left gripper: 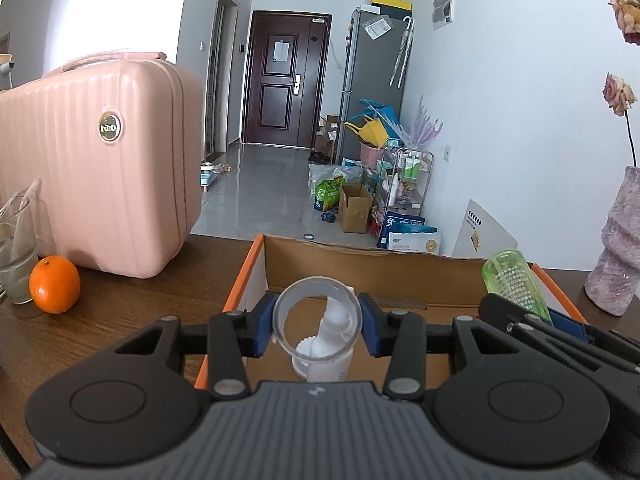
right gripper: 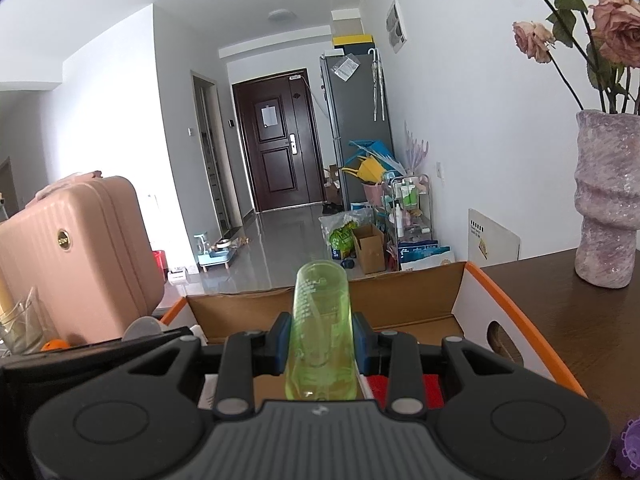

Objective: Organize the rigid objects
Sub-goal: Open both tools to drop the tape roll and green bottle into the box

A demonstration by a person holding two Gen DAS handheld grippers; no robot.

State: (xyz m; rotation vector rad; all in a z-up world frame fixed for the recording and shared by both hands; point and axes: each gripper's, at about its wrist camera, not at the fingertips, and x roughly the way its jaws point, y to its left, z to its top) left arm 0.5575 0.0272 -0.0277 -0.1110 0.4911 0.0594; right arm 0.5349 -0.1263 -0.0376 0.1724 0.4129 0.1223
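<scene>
My left gripper (left gripper: pixel 318 326) is shut on a white pump bottle with a clear cap (left gripper: pixel 320 336) and holds it over the open cardboard box with orange edges (left gripper: pixel 256 256). My right gripper (right gripper: pixel 320 340) is shut on a translucent green bottle (right gripper: pixel 320 332), held above the same box (right gripper: pixel 472 276). In the left wrist view the green bottle (left gripper: pixel 516 280) and the right gripper's black body show at the right, over the box's right side. A red item (right gripper: pixel 404 390) lies in the box under the right gripper.
A pink hard case (left gripper: pixel 100 168) stands on the brown wooden table (left gripper: pixel 120 312) to the left of the box, with an orange (left gripper: pixel 54 284) and a glass (left gripper: pixel 16 252) beside it. A purple vase with dried roses (right gripper: pixel 604 200) stands to the right. A purple toothed object (right gripper: pixel 630 450) lies at the bottom right.
</scene>
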